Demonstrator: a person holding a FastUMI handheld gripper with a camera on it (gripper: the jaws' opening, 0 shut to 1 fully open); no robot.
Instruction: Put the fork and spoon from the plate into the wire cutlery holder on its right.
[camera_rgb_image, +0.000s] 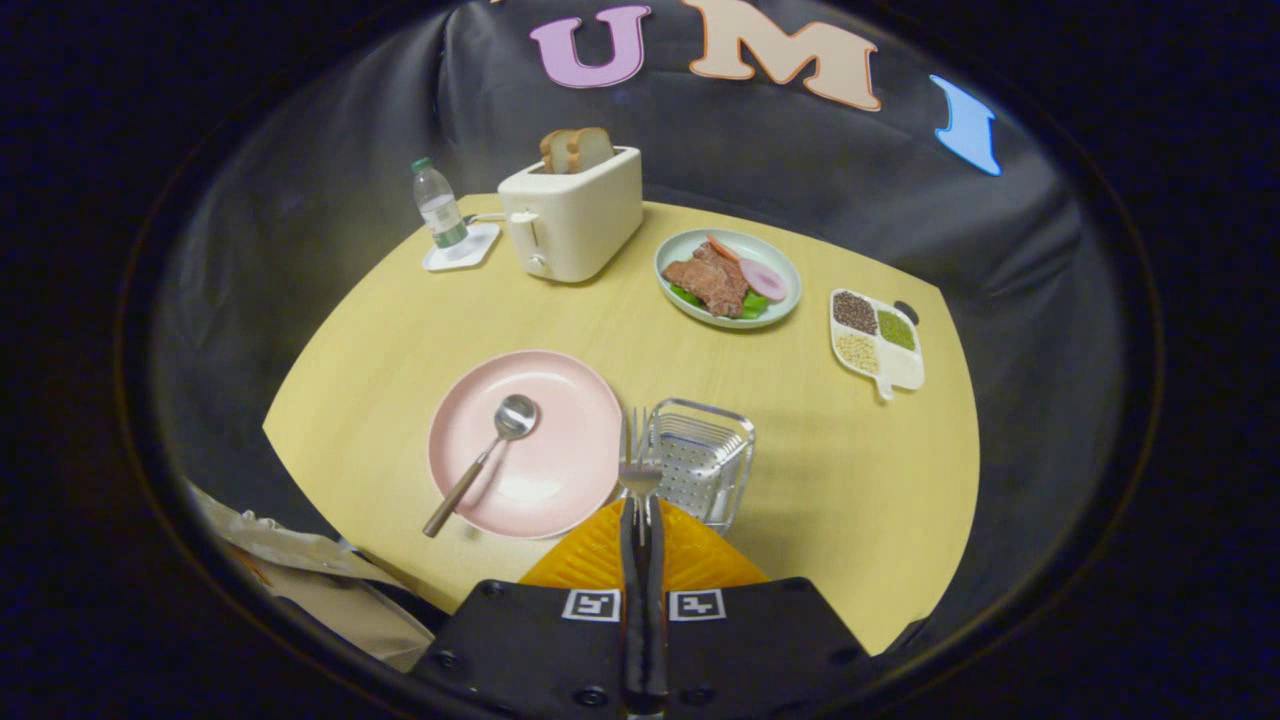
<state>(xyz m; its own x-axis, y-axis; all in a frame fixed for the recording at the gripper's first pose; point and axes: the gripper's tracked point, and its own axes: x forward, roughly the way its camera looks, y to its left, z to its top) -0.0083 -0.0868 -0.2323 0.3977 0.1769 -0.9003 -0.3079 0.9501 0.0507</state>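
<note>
Gripper view: the fork (639, 462) is pinched between the two orange fingers (590, 555), which press together on its dark handle, so the gripper (641, 545) carries it with the tines pointing straight ahead, away from the camera. Its long axis runs up the centre of the frame, and the tines sit over the gap between the pink plate (560, 400) and the wire cutlery holder (703, 460), brushing the holder's left rim as seen from here; height above the table cannot be judged. The holder lies just right of the fork head, at centre frame, so my reading is that the coming move turns on a small shift to the right before the fork goes down into the basket.

The spoon (483, 460) rests on the plate, left of centre, bowl toward the middle of the plate and wooden-looking handle running down-left past the rim. It remains to be moved.

Further out on the yellow table (850, 500): a plate of food (728, 277) above centre, a divided dish of grains (875, 340) to the right, a cream toaster (572, 212) with bread in it at upper centre, and a water bottle (438, 208) on a small tray at upper left. The bottle's label is too small to read, and the two square markers on the gripper body carry patterns, not text.
</note>
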